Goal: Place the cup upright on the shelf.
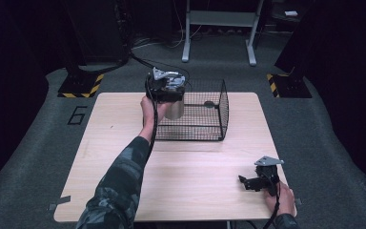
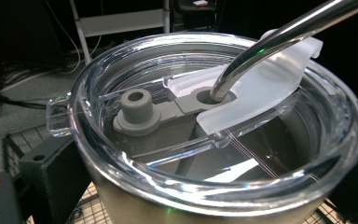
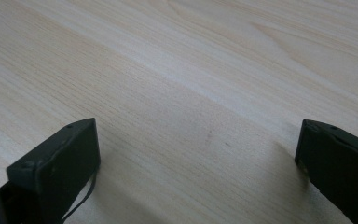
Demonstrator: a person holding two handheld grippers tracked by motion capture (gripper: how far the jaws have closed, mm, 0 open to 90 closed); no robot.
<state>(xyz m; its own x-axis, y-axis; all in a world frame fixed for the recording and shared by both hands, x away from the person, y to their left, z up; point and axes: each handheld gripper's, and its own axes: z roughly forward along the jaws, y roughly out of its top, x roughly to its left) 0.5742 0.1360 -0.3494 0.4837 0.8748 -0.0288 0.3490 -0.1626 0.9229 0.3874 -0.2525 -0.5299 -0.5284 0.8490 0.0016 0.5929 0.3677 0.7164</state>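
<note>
- We see the wire basket (image 1: 205, 114) just beyond our left gripper (image 1: 167, 90), its wall beside the tumbler (image 1: 174, 109).
- The left jaws clamp the tumbler; our right gripper (image 1: 255, 181) rests wide open on the table (image 1: 190, 162).

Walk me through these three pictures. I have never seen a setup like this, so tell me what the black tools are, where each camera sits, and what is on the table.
There is no robot here: a person holds a hand tool with two black jaws in each hand. The high view looks down on a wooden table from above the person's side. On it stands a black wire basket.

The left gripper is at the basket's near left corner, jaws shut on a steel tumbler. The left gripper view comes from a camera riding on that tool, so you see the tumbler from close up: its clear lid, a grey plug and a metal straw through the lid.

The right gripper rests low at the near right of the table. The right gripper view shows its jaws apart over bare wood, holding nothing.
</note>
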